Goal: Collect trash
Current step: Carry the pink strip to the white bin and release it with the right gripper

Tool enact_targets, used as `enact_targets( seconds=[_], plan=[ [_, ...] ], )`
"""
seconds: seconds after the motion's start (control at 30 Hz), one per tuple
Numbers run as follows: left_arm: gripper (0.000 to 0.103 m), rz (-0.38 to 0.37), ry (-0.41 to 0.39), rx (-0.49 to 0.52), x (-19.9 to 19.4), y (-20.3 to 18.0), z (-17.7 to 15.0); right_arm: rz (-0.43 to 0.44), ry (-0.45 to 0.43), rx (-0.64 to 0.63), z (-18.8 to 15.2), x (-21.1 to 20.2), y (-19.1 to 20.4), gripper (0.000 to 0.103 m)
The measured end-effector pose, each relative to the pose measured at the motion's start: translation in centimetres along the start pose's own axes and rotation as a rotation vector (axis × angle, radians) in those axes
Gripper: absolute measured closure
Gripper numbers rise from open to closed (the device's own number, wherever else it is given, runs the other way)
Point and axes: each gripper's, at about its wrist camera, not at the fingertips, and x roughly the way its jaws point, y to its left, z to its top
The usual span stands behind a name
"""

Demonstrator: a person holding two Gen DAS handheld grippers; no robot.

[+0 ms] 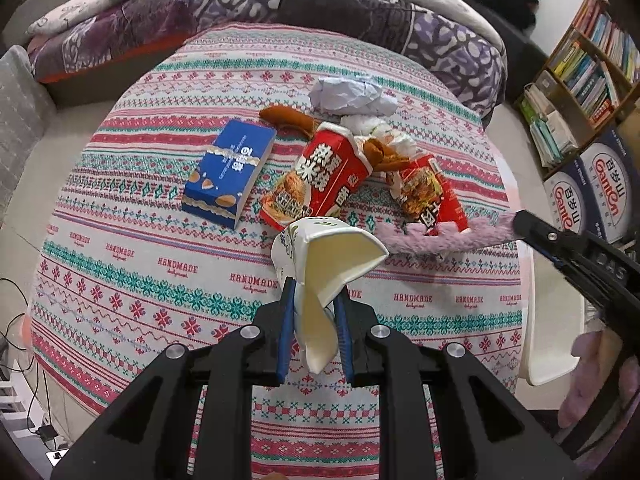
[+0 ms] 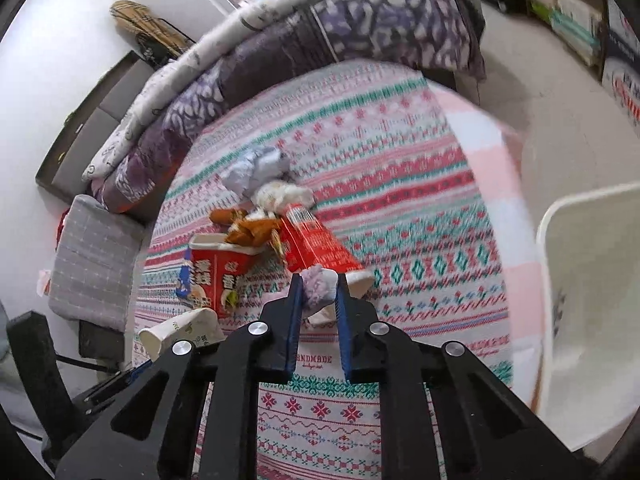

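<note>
My left gripper (image 1: 314, 292) is shut on a crushed white paper cup (image 1: 332, 256), held above the patterned tablecloth (image 1: 140, 280). My right gripper (image 2: 318, 284) is shut on the end of a fuzzy lilac sock-like cloth (image 2: 320, 292). In the left wrist view that lilac cloth (image 1: 448, 236) stretches from the right gripper (image 1: 524, 224) toward the trash pile. The pile holds a red noodle packet (image 1: 316, 176), a second red packet (image 1: 432, 196), crumpled paper (image 1: 352, 96), a brown scrap (image 1: 288, 118) and a blue box (image 1: 230, 172).
A white bin (image 2: 592, 320) stands off the table's right edge. A folded purple quilt (image 1: 240, 4) lies behind the table, a bookshelf (image 1: 588, 72) and water cartons (image 1: 600, 196) stand at the right. Cables (image 1: 24, 344) trail on the floor at the left.
</note>
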Motion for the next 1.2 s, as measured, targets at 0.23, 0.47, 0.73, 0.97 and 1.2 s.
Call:
enact_targets(
  seconds=[0.23, 0.47, 0.73, 0.97, 1.2],
  plan=[
    [0.084, 0.001, -0.037, 0.01, -0.6, -0.8, 0.4, 0.01, -0.056, -0.07, 0.4, -2.3, 1.1, 0.09],
    [0.084, 0.003, -0.059, 0.022, -1.0, -1.6, 0.5, -0.008, -0.122, -0.094, 0.6, -4.9, 0.6, 0.09],
    [0.084, -0.009, -0.054, 0.042, -0.8, -3.2, 0.4, -0.079, 0.028, -0.145, 0.1, -2.2, -1.2, 0.073],
    [0.084, 0.012, -0.036, 0.047, -0.3, -2.6, 0.3, -0.167, 0.166, -0.489, -2.6, 3.9, 1.3, 0.045],
    [0.084, 0.006, -0.023, 0.024, 0.1, -1.7, 0.6, -0.229, 0.228, -0.609, -3.9, 8.0, 2.8, 0.039]
  ],
)
